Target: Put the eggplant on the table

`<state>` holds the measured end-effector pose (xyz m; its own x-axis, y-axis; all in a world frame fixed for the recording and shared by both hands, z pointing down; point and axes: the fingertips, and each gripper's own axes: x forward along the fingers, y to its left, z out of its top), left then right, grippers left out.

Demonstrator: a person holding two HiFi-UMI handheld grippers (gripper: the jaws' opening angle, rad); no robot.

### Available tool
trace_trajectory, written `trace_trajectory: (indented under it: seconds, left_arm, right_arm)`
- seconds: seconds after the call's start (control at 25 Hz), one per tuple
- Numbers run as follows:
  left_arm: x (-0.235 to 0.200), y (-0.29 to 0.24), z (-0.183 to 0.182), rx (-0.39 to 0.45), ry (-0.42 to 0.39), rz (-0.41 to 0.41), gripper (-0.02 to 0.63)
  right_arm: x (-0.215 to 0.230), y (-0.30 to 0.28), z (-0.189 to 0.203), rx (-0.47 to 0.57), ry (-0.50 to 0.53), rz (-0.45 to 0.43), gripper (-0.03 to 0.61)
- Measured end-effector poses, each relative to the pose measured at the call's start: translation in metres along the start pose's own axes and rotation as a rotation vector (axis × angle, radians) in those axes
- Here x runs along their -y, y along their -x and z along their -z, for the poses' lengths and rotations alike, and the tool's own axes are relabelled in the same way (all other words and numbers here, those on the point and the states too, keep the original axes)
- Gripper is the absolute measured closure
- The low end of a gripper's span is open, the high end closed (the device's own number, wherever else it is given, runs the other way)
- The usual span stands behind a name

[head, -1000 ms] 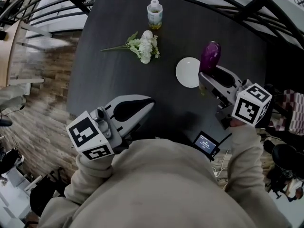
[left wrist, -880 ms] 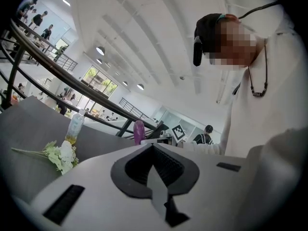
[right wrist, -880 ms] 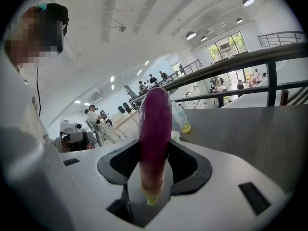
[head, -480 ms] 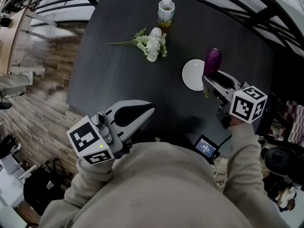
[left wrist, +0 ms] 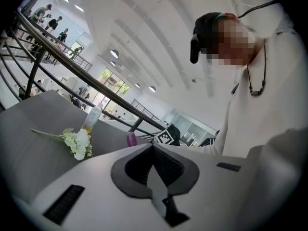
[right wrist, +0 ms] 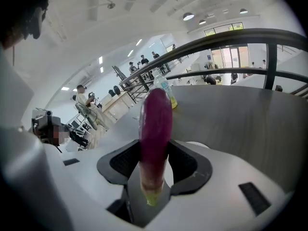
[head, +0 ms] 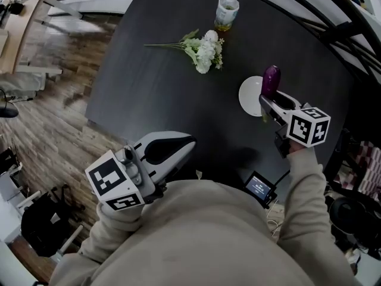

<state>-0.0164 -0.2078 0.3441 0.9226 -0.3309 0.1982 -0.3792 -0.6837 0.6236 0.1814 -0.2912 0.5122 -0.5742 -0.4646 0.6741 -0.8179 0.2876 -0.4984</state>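
A purple eggplant [head: 271, 80] [right wrist: 155, 129] with a greenish stem end sticks forward out of my right gripper [head: 268, 103] [right wrist: 155, 170], which is shut on it. It hangs over the dark table [head: 155, 94], above the near rim of a small white plate [head: 250, 95]. The eggplant's tip also shows in the left gripper view [left wrist: 131, 138]. My left gripper [head: 181, 145] [left wrist: 153, 150] is at the table's near edge, its jaws together with nothing between them.
White flowers [head: 202, 47] [left wrist: 77, 142] with green stems lie on the far side of the table. A small bottle [head: 226, 11] [right wrist: 166, 91] stands behind them. A small device with a lit screen [head: 260, 187] sits by the near edge. Railings run behind the table.
My right gripper has come down with the eggplant toward the plate. The left gripper has shifted slightly.
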Motion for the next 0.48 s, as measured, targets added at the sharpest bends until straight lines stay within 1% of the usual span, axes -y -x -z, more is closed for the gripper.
trace_trajectory:
  seconds: [0.2, 0.48]
  left_arm:
    - [-0.002, 0.009, 0.002, 0.011, 0.013, -0.018, 0.609]
    - [-0.006, 0.015, 0.007, 0.014, 0.027, -0.032, 0.609]
  right_arm:
    - [0.013, -0.015, 0.012, -0.057, 0.003, 0.032, 0.380]
    - [0.035, -0.032, 0.034, -0.126, -0.019, 0.075, 0.380]
